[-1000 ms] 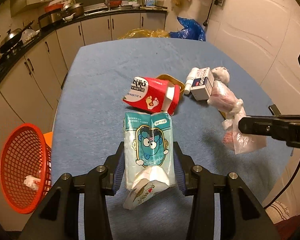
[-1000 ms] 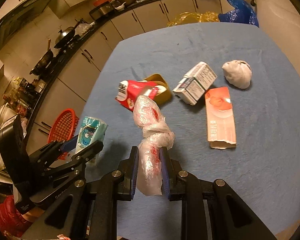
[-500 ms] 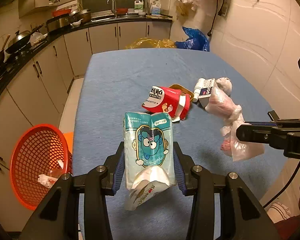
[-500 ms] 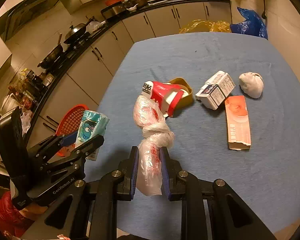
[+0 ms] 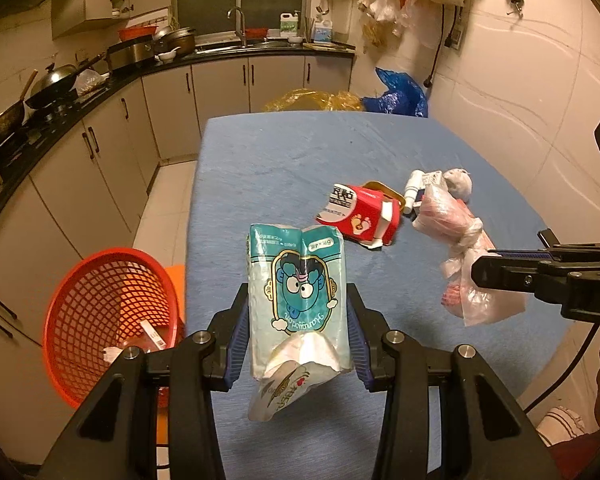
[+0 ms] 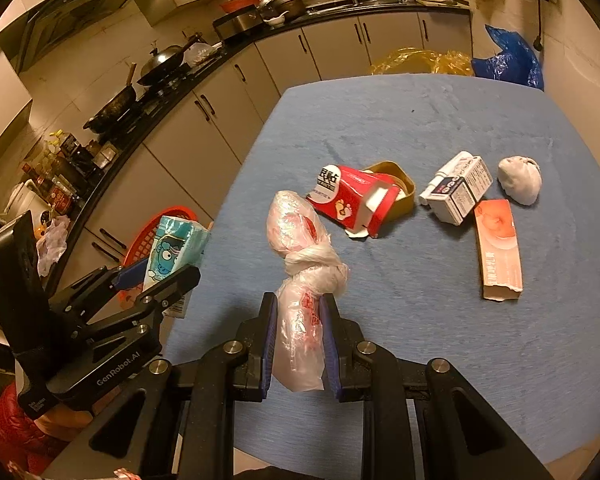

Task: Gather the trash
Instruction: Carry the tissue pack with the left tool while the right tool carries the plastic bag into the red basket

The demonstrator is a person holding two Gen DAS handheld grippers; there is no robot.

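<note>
- The left gripper (image 5: 298, 332) is clamping a teal pack (image 5: 298, 300) between its two pads, holding it upright in the air above the near edge of the table (image 5: 284, 168); a torn white wrapper end is hanging out below the pack.
- The right gripper (image 6: 299, 344) is pinching the lower tail of a knotted bag (image 6: 300, 248), its jaws pressing the thin plastic from both sides, with the knot and the full upper part standing above the fingers.
- In the left view the bag (image 5: 460, 240) is hanging to the right of the pack, gripped by the other tool's black fingers.
- In the right view the pack (image 6: 174, 246) is showing left of the bag, off the table's left edge and in front of the basket.
- The red basket (image 5: 108, 320) is sitting on the floor left of the table, with a few scraps lying inside.
- On the table, beyond the bag, a red box (image 6: 352, 200) is lying against a gold tin (image 6: 400, 184).
- Right of the tin, a white box (image 6: 460, 194) is lying with a small white bottle touching it.
- An orange box (image 6: 498, 248) is lying just beside the white box, on its near side.
- A grey wad (image 6: 520, 178) is resting right of the white box.
</note>
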